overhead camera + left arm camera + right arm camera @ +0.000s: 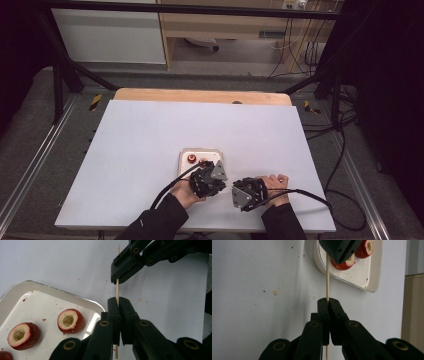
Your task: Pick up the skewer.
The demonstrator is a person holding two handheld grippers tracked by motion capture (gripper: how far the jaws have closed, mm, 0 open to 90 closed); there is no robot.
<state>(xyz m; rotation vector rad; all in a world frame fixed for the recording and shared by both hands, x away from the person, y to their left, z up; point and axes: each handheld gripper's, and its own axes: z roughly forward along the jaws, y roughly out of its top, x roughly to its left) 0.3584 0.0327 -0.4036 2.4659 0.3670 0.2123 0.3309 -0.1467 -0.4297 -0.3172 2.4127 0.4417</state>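
- Left tool [117, 302]: jaws pressed together on a thin wooden skewer [117, 288].
- Right tool [328, 302]: jaws likewise clamped on the same skewer, gripping it further along.
- Skewer held between the two tools above the pale surface [150, 140], just beside the white tray [15, 290].
- Tray holds cored red fruit pieces [70, 321].

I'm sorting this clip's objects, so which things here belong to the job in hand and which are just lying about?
In the job:
thin wooden skewer, clamped by left gripper and right gripper
cored red fruit pieces
white rectangular tray

Just about:
black cables on the floor
wooden cabinet behind the table
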